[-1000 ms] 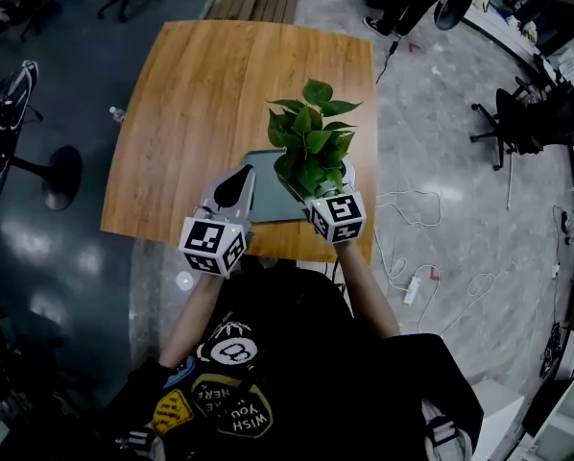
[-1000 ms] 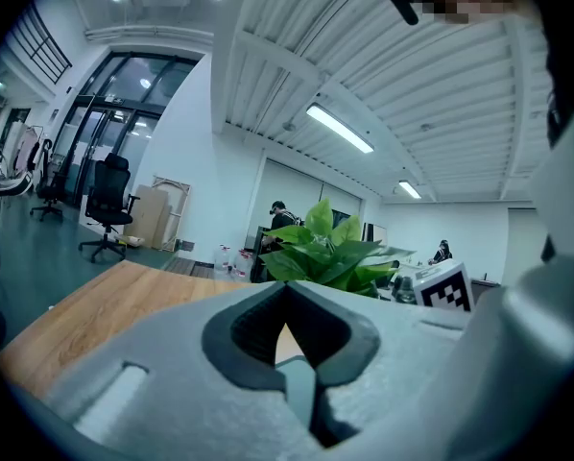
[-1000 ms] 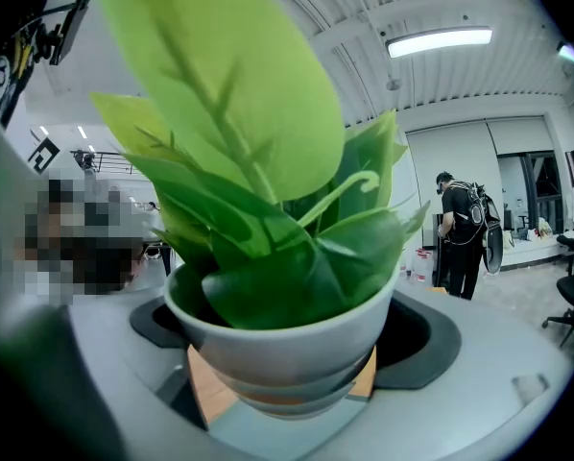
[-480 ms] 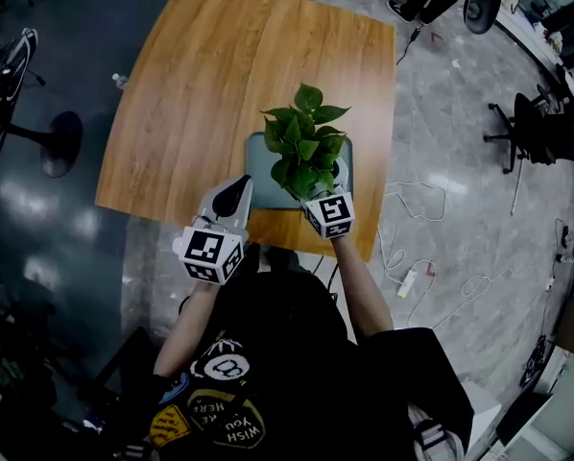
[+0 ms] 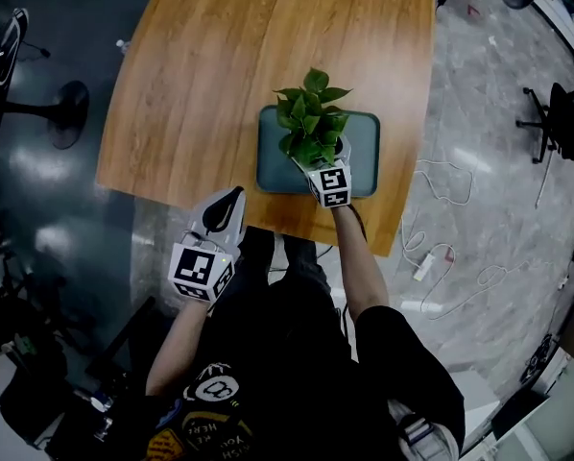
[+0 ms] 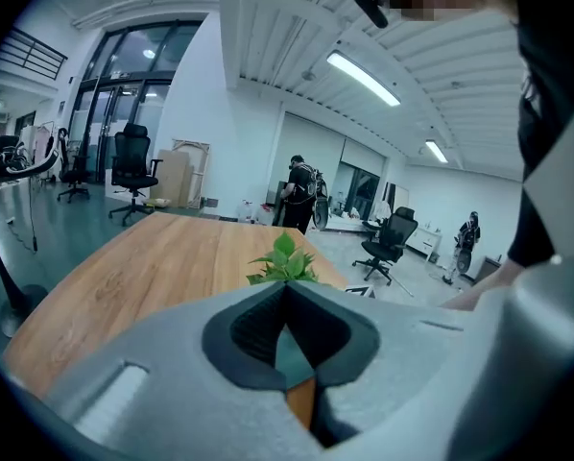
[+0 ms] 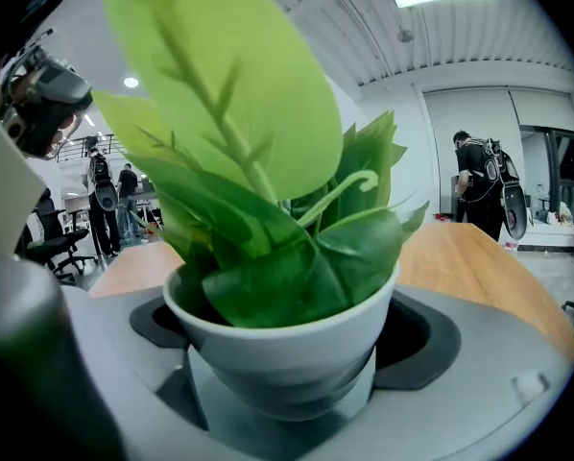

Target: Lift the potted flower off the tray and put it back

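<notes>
A leafy green plant [image 5: 311,123] in a white pot [image 7: 285,353] is over the middle of the teal tray [image 5: 364,161] on the wooden table [image 5: 210,75]. My right gripper [image 5: 322,166] is shut on the pot, with a grey finger [image 7: 469,373] on each side of it. The leaves and the gripper hide the pot's base, so I cannot tell if it touches the tray. My left gripper [image 5: 227,205] hangs off the table's near edge, left of the tray, jaws together and holding nothing. In the left gripper view the left gripper [image 6: 285,291] frames the plant [image 6: 283,262] beyond it.
The table's near edge runs just behind the tray. White cables and a power strip [image 5: 423,267] lie on the floor to the right. A round stool base [image 5: 64,113] stands left of the table, and office chairs [image 5: 556,113] stand at the far right.
The right gripper carried the plant forward and lower, from the tray's near edge to its middle. The left gripper dropped back from the tray's corner to beyond the table edge.
</notes>
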A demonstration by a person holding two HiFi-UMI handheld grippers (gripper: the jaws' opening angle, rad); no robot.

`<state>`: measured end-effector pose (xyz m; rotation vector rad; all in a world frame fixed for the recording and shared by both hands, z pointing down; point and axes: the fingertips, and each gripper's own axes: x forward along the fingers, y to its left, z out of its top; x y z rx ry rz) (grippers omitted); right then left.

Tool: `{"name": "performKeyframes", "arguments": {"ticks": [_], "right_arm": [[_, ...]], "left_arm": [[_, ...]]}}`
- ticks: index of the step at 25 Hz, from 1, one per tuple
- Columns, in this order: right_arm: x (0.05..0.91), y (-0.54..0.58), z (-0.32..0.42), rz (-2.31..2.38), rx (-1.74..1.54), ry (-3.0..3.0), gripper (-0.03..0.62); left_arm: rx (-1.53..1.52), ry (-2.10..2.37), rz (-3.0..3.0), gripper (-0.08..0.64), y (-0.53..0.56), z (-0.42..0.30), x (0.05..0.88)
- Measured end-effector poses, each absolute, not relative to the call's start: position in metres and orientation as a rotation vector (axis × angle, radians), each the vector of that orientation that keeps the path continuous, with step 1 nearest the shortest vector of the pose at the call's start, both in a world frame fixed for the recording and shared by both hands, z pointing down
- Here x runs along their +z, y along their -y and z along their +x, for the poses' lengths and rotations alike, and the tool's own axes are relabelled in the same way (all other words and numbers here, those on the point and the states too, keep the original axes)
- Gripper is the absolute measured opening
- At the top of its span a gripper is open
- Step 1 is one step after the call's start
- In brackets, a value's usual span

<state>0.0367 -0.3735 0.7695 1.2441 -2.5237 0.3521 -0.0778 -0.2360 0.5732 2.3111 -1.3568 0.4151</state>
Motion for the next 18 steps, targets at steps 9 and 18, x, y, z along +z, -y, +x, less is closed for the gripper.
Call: {"name": "performKeyframes", "arguments": {"ticks": [9, 18], "right_arm": [[0.783, 0.359, 0.040, 1.164, 0.416, 2.545, 0.550], [0.778, 0.322, 0.074, 1.122, 0.517, 2.461, 0.550]], "left_arm": [[0.424, 1.309, 2.333, -0.002, 0.242, -0.069, 0.582], [0.378, 1.231, 2.381, -0.002, 0.254, -0.049, 0.575]]}}
